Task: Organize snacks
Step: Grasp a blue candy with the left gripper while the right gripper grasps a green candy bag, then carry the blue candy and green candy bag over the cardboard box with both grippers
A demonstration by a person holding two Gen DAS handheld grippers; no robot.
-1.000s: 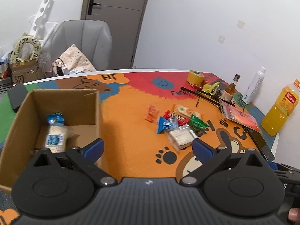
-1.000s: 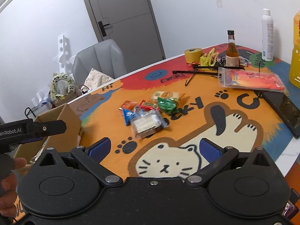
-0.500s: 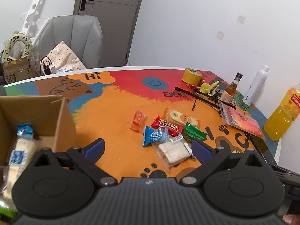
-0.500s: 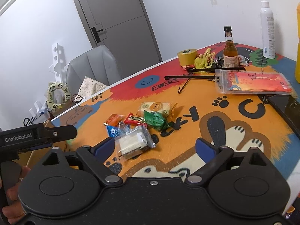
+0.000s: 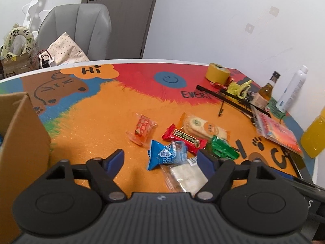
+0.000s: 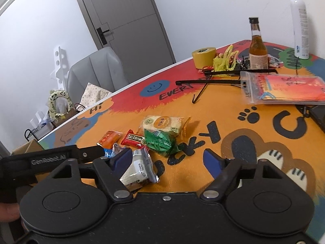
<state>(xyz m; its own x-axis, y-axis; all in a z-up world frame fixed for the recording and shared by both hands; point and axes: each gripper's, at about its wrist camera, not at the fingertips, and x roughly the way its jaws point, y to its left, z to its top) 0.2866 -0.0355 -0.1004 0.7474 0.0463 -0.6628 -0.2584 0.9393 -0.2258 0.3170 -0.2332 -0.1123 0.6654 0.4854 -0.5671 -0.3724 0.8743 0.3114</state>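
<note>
The box (image 5: 22, 134) slides off to the left edge of the left view, its inside gone from sight, and the snack pile swells: both grippers are closing in on the snacks. Left gripper (image 5: 160, 158) spread wide, holding nothing, now straddling the blue pack (image 5: 165, 155) and the clear wafer pack (image 5: 186, 175) on the mat (image 5: 101, 126). Right gripper (image 6: 167, 159) spread too, empty, wafer pack (image 6: 138, 170) by its left finger. Looks like the next pick is lining up; green pack (image 6: 160, 141), red bar (image 6: 134, 139), orange candy (image 5: 143, 129) wait just behind
</note>
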